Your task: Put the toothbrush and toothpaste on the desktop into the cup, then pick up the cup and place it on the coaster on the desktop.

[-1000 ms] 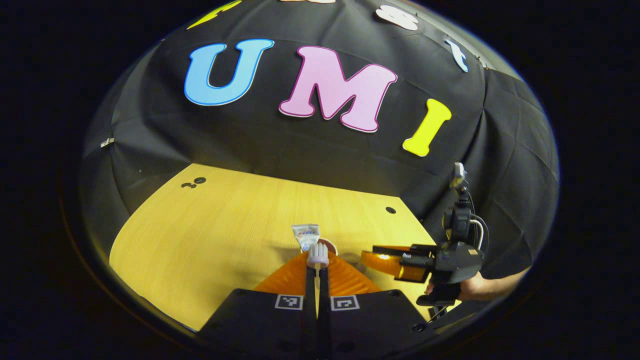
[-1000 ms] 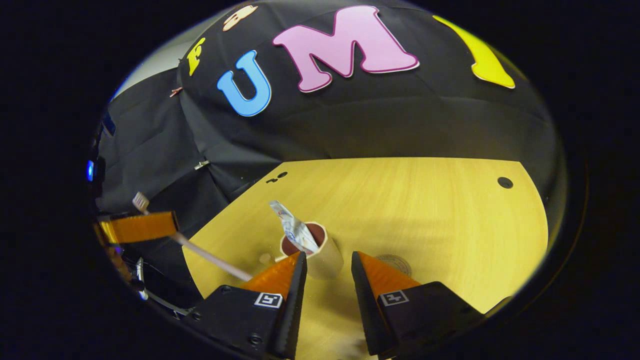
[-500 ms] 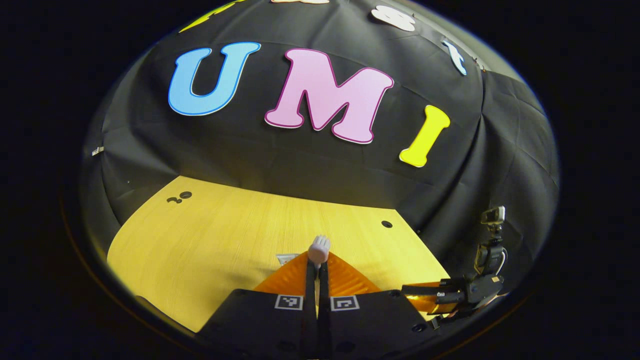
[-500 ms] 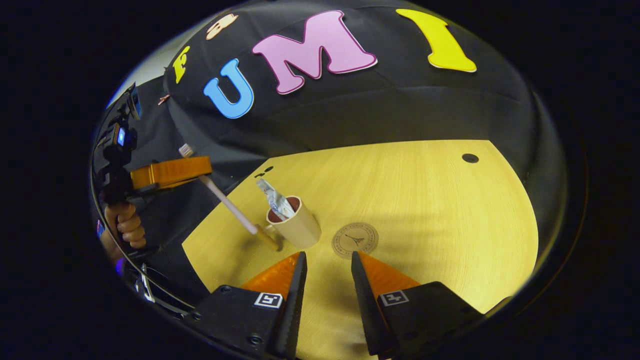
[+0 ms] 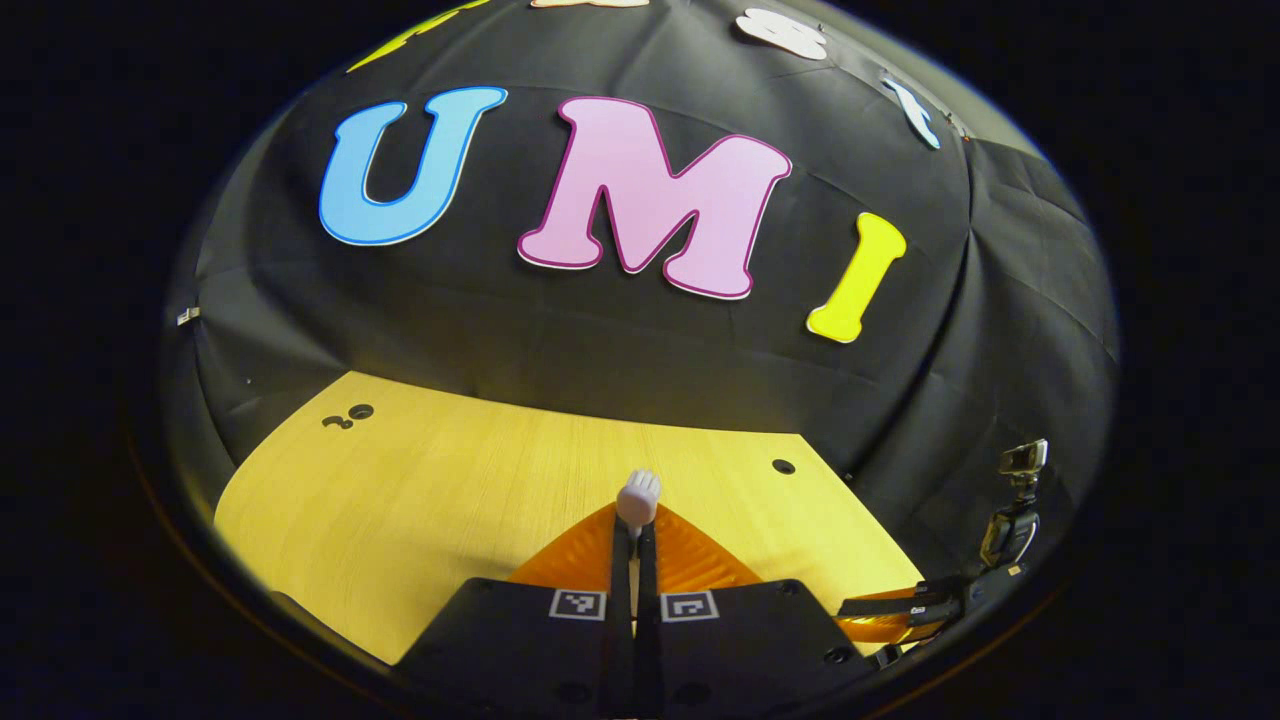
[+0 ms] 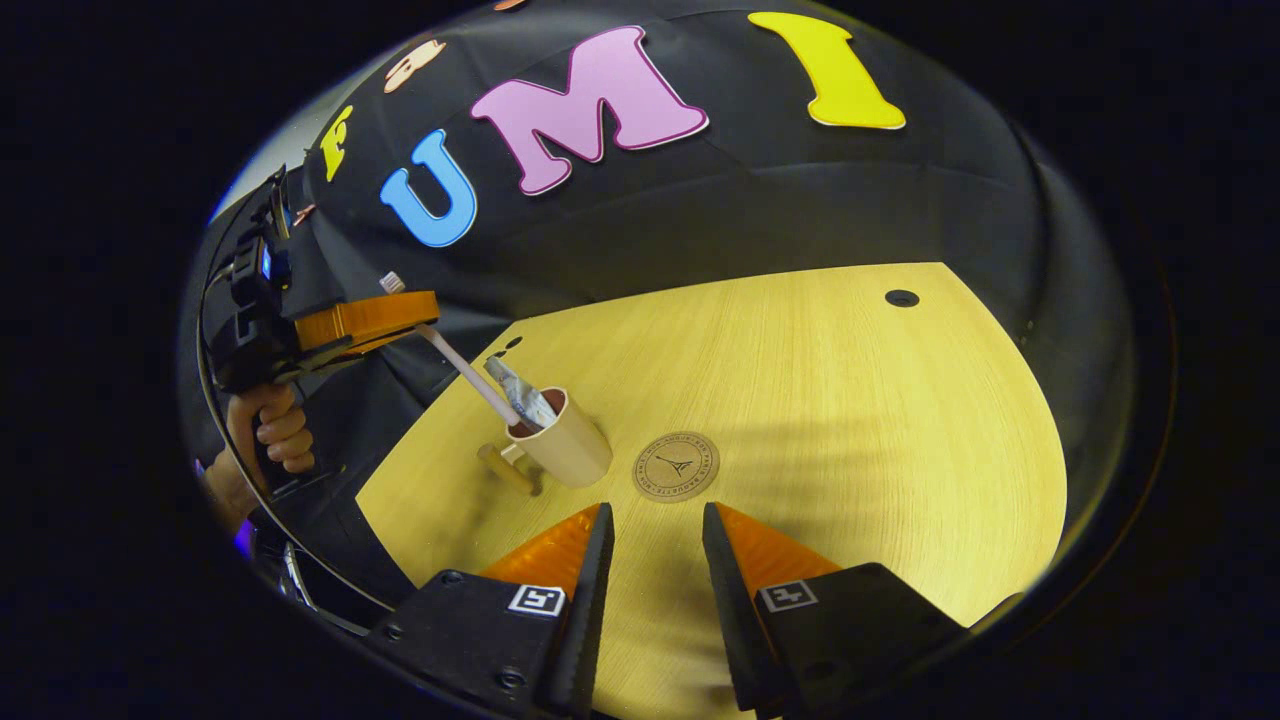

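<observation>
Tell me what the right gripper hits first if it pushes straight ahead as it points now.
Probably the coaster: it lies on the desktop just beyond the right gripper's open fingers. The cup stands left of that line, though depth is unclear.

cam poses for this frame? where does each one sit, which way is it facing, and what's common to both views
Left gripper view: rides the left gripper, facing along its fingers toward the booth wall over the desktop; its fingers pinch the toothbrush.
Right gripper view: rides the right gripper, looking down across the desktop at the cup with the toothpaste in it, and the coaster beside it; its fingers stand apart; a hand holds the left gripper farther off.
Shared: the desktop, the toothbrush, and each gripper seen by the other.
</observation>
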`<state>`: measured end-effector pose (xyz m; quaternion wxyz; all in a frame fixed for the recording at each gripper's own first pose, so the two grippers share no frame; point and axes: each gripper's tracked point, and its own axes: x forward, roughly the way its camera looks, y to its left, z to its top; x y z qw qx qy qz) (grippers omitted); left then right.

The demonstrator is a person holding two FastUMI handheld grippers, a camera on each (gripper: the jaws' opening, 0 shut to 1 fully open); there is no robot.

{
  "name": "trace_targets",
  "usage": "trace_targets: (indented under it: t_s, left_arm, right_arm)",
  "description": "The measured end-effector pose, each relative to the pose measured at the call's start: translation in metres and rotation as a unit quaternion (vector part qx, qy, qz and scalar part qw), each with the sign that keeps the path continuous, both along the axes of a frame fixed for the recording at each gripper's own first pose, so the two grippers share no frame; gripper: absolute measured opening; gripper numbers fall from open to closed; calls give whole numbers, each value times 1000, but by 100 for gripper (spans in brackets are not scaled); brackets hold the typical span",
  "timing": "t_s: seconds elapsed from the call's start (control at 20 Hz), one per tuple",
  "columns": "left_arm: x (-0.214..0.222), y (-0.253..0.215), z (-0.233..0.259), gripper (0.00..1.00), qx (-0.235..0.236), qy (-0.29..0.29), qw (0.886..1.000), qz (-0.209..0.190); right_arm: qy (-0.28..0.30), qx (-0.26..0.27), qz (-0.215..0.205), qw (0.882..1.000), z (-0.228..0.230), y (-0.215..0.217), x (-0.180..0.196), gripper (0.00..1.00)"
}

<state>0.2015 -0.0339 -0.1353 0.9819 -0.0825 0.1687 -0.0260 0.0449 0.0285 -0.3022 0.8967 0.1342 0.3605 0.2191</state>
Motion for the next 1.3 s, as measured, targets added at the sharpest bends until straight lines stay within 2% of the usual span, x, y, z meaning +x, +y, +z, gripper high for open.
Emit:
trace_targets:
  t_s: [0.45,0.85,0.9,1.1,1.2,1.25,1.3]
  left_arm:
    - [-1,-3,-43,6,40,5,999,-19]
    - [-7,-1,-78,7,33,30,999,-15]
    - [-9,-2,-79,12,34,33,999,-17]
    - [-15,-8,-86,18,34,43,998,-28]
    - [-18,-8,-88,31,41,44,998,-28]
    - [-19,-9,-89,54,44,47,998,-29]
    - [-21,-8,-91,58,48,51,997,-29]
  right_arm:
    - [6,-11,-21,1000,-4,-19,-2,55]
    - [8,-15,-16,1000,-6,-21,-3,55]
    - [9,-16,-15,1000,-7,-21,-3,55]
    - [12,-14,-15,1000,-9,-20,-1,55]
    - [11,-13,-14,1000,-9,-18,-1,55]
    - [12,-13,-13,1000,-9,-18,-1,55]
    - [12,-11,-14,1000,-9,-18,-1,55]
